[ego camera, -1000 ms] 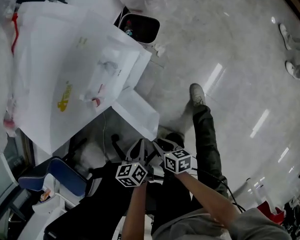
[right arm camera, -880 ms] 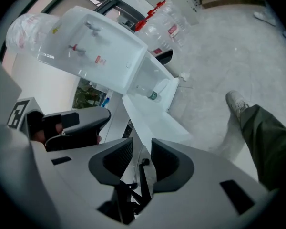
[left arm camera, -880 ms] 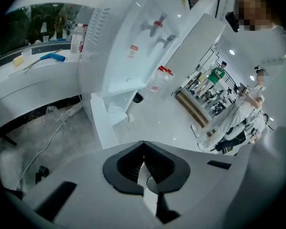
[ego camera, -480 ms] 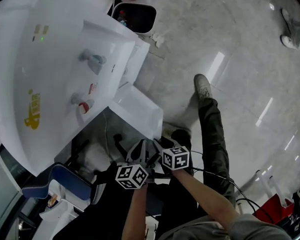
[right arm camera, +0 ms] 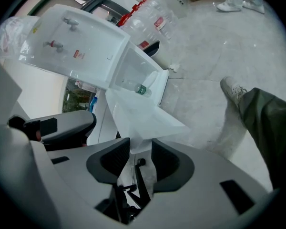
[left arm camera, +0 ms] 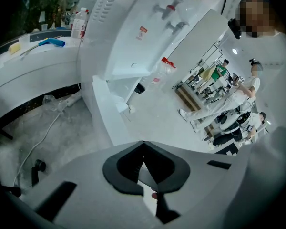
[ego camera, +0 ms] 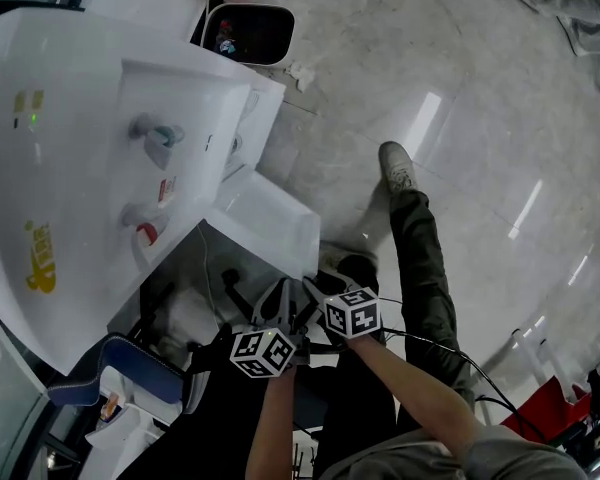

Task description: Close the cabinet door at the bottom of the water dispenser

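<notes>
The white water dispenser (ego camera: 100, 158) stands at the left, and its bottom cabinet door (ego camera: 265, 223) swings out over the floor. In the right gripper view the door (right arm camera: 143, 116) narrows toward my right gripper (right arm camera: 140, 151). Its jaws have just been opening and now stand open, with the door's near edge in the gap between them. A small bottle (right arm camera: 139, 88) lies inside the cabinet. My left gripper (left arm camera: 143, 144) is shut with nothing in it, beside the right gripper (ego camera: 320, 290) and just below the door's corner. The left gripper (ego camera: 275, 303) sits lower left of it.
A dark bin (ego camera: 248, 33) stands behind the dispenser. The person's leg and shoe (ego camera: 397, 168) reach out to the right of the door. A blue chair (ego camera: 120, 368) sits at the lower left. A cable (left arm camera: 38, 142) runs over the floor beside the dispenser.
The head view has shifted, so the dispenser's front with its taps shows more fully at the left. Both grippers stay close together under the door's near corner.
</notes>
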`<act>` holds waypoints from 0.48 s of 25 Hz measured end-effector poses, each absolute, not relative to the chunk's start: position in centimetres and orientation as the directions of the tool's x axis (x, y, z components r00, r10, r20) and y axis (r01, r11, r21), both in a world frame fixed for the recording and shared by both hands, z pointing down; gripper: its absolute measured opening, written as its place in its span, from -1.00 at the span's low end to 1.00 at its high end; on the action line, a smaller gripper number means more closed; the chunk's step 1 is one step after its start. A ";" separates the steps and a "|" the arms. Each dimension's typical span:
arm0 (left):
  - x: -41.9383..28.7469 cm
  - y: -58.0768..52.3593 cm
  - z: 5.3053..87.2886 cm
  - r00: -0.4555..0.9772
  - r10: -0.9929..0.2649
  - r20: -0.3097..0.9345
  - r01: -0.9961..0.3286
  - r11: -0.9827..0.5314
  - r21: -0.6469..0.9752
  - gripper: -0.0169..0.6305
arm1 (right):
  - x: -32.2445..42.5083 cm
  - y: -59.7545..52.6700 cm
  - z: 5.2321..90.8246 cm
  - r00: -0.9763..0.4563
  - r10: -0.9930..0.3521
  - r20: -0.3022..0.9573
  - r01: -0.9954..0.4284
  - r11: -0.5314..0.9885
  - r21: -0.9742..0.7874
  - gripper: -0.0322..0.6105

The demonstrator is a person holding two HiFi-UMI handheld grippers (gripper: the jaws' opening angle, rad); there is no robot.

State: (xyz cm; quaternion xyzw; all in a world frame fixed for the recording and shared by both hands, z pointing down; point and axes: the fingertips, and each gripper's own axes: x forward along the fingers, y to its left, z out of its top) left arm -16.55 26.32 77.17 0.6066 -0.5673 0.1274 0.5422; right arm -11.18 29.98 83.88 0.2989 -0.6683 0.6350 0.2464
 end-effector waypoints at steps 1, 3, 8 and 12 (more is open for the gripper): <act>-16.4 26.1 77.2 0.324 -0.552 0.768 -0.826 0.230 0.514 -0.92 | -11.0 29.8 83.9 -0.697 -0.088 0.711 -0.715 0.016 -0.699 -0.45; -15.9 25.9 77.2 0.323 -0.552 0.768 -0.826 0.231 0.513 -0.92 | -10.6 29.4 83.8 -0.691 -0.092 0.717 -0.721 0.017 -0.692 -0.46; -14.9 25.2 77.6 0.323 -0.545 0.774 -0.824 0.240 0.514 -0.92 | -9.0 27.0 83.6 -0.677 -0.118 0.727 -0.734 0.038 -0.678 -0.47; -14.4 24.5 78.1 0.313 -0.560 0.767 -0.789 0.297 0.538 -0.92 | -7.8 24.5 83.6 -0.674 -0.137 0.726 -0.737 0.055 -0.674 -0.48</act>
